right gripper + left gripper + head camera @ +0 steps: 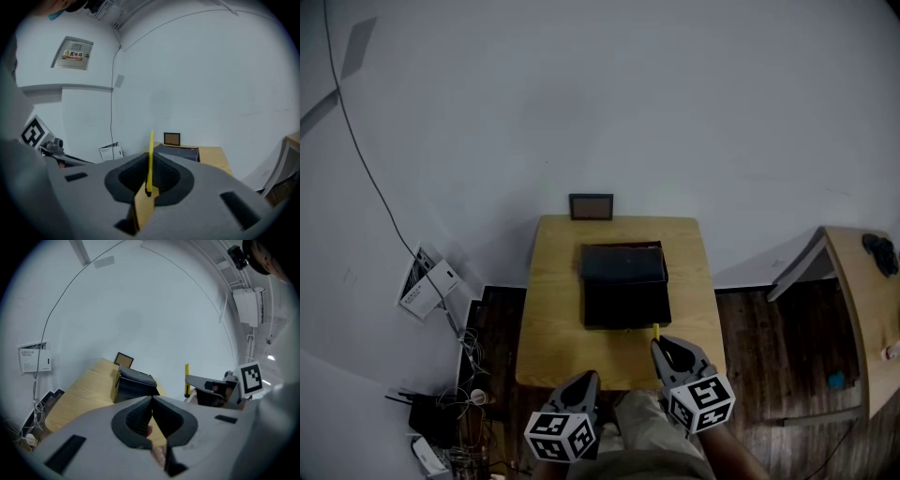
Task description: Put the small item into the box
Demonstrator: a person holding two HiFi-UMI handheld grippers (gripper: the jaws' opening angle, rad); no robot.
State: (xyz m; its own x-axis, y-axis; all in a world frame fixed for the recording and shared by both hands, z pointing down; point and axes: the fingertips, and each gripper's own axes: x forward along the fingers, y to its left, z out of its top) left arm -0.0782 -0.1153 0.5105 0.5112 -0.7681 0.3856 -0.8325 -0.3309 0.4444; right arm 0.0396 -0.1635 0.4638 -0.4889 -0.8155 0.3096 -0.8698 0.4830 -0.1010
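The left gripper [151, 401] has its 2 fingers pressed together, with nothing between them. Ahead of their tips and a little to the left, the black box [133, 385] sits on the wooden table [79, 399]. The right gripper [150, 161] pinches the small item, a thin yellow stick [151, 150], between its 2 fingers. The stick pokes out well past the fingertips. The box lies ahead of those fingers, with the stick's far end near its front edge.
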